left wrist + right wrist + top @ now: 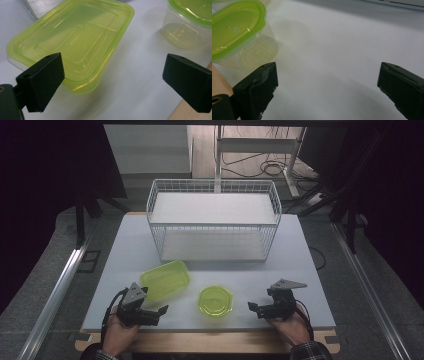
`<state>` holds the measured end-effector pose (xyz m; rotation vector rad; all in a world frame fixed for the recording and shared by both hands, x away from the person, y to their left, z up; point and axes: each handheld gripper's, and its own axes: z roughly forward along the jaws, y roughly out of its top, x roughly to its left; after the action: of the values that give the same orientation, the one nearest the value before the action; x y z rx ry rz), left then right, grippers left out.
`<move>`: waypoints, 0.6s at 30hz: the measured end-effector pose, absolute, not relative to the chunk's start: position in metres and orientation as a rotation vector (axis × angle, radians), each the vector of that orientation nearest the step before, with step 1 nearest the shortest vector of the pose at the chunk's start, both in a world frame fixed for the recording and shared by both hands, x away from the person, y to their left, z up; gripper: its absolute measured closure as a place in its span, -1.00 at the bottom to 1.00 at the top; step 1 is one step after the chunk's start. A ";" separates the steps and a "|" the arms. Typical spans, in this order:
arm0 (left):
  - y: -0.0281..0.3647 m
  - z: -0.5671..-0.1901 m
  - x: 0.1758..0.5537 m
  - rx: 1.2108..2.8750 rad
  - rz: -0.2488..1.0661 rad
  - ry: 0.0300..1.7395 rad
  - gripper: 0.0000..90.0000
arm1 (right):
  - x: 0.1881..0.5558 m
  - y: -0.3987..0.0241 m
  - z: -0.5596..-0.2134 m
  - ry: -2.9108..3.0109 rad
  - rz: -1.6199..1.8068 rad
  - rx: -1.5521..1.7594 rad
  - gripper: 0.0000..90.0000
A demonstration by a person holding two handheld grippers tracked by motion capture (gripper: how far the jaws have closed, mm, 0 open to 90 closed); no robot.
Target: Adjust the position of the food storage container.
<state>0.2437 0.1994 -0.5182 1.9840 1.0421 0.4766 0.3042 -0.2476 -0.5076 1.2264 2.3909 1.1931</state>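
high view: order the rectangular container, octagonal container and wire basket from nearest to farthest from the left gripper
Measured from the left gripper:
1. rectangular container, just beyond it, front left of the table.
2. octagonal container, off to its right, front middle.
3. wire basket, at the back of the table, behind both containers.

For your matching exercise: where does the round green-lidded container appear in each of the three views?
High view: the round container sits low centre, between the two hand-held grippers.
Left gripper view: top right corner.
Right gripper view: top left.
Shared landmark: the white table surface under it.
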 end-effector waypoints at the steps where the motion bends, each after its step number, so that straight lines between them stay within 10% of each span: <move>1: 0.199 -0.518 0.244 1.984 0.477 1.042 -0.93 | 0.304 -0.248 -0.508 2.391 1.193 1.226 -0.88; 18: 0.201 -0.520 0.243 1.981 0.540 1.033 -0.94 | 0.302 -0.246 -0.502 2.415 1.216 1.204 -0.31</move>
<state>0.2428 0.2010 -0.5201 1.9807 1.0334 0.5404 0.3022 -0.2456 -0.5018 1.2045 2.4154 1.2159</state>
